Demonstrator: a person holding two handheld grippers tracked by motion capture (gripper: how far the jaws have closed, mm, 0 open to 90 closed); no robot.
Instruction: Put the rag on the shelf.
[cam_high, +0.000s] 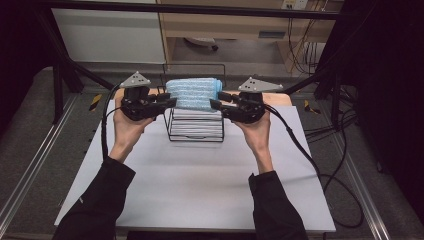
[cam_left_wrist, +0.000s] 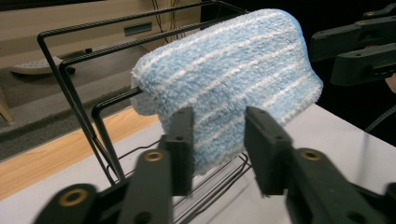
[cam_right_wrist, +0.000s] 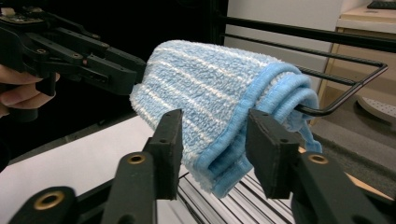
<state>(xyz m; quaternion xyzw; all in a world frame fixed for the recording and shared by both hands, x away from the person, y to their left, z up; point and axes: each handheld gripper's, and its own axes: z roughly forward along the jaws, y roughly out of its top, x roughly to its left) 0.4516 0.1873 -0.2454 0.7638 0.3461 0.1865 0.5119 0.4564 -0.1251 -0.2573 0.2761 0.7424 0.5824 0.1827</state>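
I see the blue towel (cam_high: 194, 93) draped folded over the top bars of the black wire rack (cam_high: 196, 131), at the far end of the white table (cam_high: 200, 185); my left gripper (cam_high: 169, 100) sits at its left end, jaws partly open, the towel's edge between them but the pads not pressing; my right gripper (cam_high: 216, 101) mirrors it at the right end, jaws likewise parted around the hemmed fold, gripping nothing.
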